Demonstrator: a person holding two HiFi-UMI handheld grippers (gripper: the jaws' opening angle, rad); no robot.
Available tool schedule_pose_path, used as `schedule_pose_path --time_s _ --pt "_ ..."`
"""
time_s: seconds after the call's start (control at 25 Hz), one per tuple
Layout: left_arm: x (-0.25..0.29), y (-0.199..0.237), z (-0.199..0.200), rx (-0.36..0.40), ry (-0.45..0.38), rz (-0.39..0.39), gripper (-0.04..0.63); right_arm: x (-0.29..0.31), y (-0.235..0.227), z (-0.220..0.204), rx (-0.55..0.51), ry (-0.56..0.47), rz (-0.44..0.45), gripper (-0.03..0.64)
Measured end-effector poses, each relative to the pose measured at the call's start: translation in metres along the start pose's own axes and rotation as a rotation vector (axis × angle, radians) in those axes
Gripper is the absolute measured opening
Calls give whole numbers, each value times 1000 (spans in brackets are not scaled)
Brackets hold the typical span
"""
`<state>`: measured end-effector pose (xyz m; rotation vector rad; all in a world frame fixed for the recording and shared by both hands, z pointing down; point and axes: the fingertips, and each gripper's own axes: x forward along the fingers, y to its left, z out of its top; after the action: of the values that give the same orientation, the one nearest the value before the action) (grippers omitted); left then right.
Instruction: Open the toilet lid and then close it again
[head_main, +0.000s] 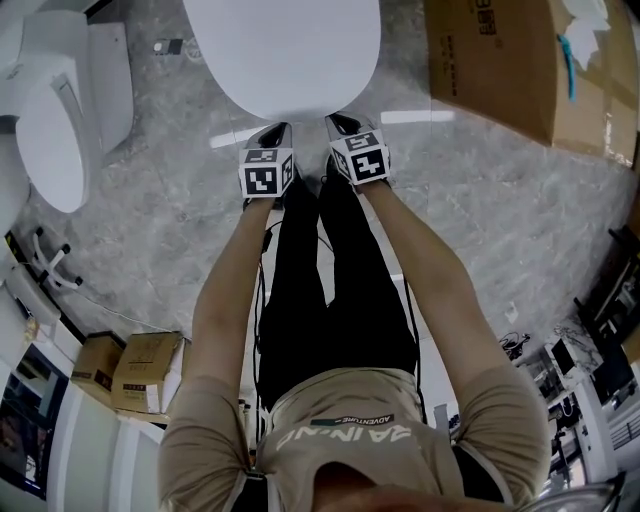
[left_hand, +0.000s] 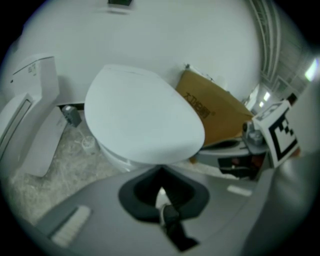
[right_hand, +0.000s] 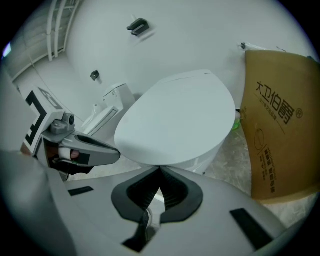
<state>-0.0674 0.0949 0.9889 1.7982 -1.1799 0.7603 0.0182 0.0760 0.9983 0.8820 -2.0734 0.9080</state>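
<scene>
Toilet lid: white, down flat on the bowl, top centre of the head view; fills the middle of both gripper views.
Left gripper: at the lid's front rim, left of centre. Left gripper view: black fingers pressed together, tips meeting right at the lid's front edge. Nothing between them.
Right gripper: at the same front rim, just beside the left one, marker cubes near each other. Right gripper view: fingers pressed together, tips at the underside of the front edge. Nothing pinched.
Contact with lid: tips look to be at the rim; cannot tell if they actually touch it.
Cross views: right gripper shows at the right edge of the left gripper view; left gripper shows at the left of the right gripper view.
Arms: both stretched forward, bare forearms, beige shirt, black trousers below.
Cardboard box: large, upper right of the head view, standing just beside the toilet.
Second toilet: white, upper left of the head view, well apart from the grippers.
Small boxes: two cardboard ones, lower left.
Floor: grey marble-pattern tile.
</scene>
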Motion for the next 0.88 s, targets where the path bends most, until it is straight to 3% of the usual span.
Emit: schedule_pose_path --time_s 0.44,0.68,0.88 --pt "-66 -23 41 24 -10 -39 2 -63 26 46 -36 2 -12 11" --pt "-106 -37 79 39 0 -40 2 -103 39 84 -70 19 -10 11" --pt "-137 -42 120 36 -34 -66 2 -131 46 127 -27 -12 -36 11"
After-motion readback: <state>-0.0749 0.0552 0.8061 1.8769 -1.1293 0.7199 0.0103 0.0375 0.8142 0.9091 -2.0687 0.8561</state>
